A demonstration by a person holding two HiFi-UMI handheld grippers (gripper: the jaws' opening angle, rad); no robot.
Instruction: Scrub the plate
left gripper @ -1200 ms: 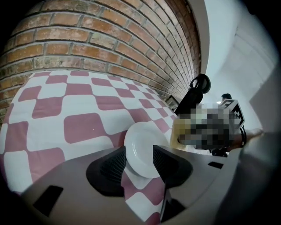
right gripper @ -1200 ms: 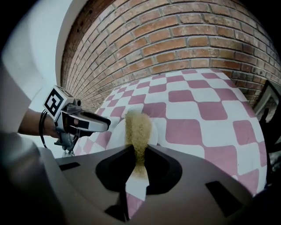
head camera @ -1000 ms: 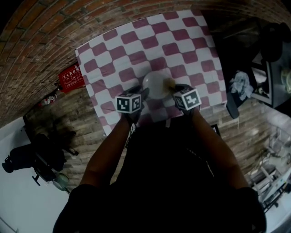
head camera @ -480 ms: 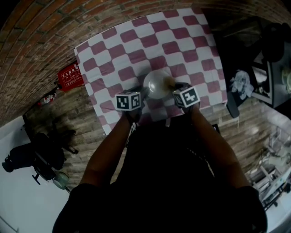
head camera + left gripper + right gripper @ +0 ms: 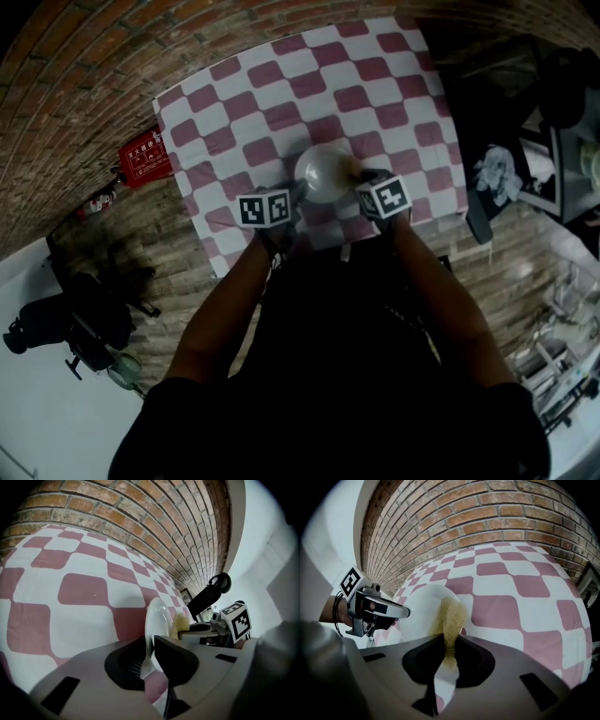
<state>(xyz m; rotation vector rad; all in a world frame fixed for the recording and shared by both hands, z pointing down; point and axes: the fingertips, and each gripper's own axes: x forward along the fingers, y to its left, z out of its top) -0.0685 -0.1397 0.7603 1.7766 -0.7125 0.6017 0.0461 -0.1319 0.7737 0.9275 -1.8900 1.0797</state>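
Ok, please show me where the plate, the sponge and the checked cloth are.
plate [image 5: 322, 173]: head view, middle of its white face.
sponge [image 5: 451, 616]: right gripper view, its yellow middle.
checked cloth [image 5: 84, 590]: left gripper view, a red square.

Plate [image 5: 157, 618] rim hidden inside left tongs [image 5: 151, 656] — print on red sign [image 5: 145, 157] too small.

Cloth [image 5: 281, 84] open btwn plate [image 5: 322, 172] & brick wall [image 5: 141, 56]; wall blocks far side.

A round white plate [image 5: 322, 172] rests on the pink-and-white checked tablecloth [image 5: 281, 103], toward its near edge. A yellow sponge [image 5: 349, 170] touches the plate's right side. A red rectangular sign [image 5: 145, 157] lies left of the cloth.
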